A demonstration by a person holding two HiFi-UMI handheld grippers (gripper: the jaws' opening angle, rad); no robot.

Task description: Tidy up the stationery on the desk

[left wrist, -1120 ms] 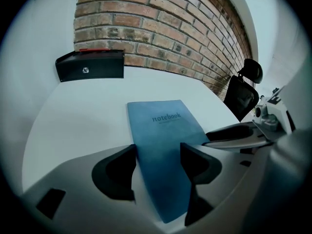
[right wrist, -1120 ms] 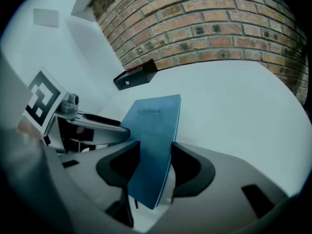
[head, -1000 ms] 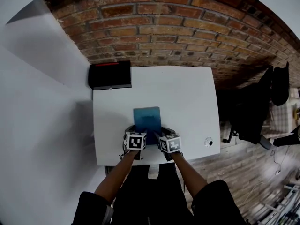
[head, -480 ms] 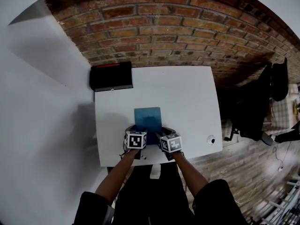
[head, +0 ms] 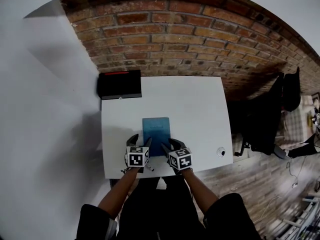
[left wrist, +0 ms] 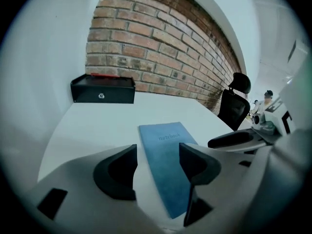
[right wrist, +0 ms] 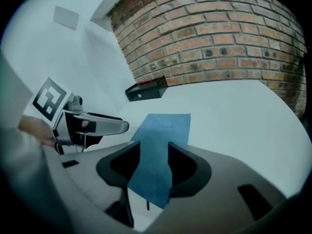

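A black box point(head: 119, 83) sits at the far left corner of the white desk point(head: 195, 104). Both forearms reach forward over the desk's near edge and angle slightly toward each other. The left gripper point(head: 140, 140) is at the near left corner of the blue notebook point(head: 156, 131), its jaws apart and gripping nothing. The notebook lies flat near the middle of the desk. At its near right corner, the right gripper point(head: 171, 145) is also spread and empty. A dark office chair point(head: 267, 121) stands right of the desk.
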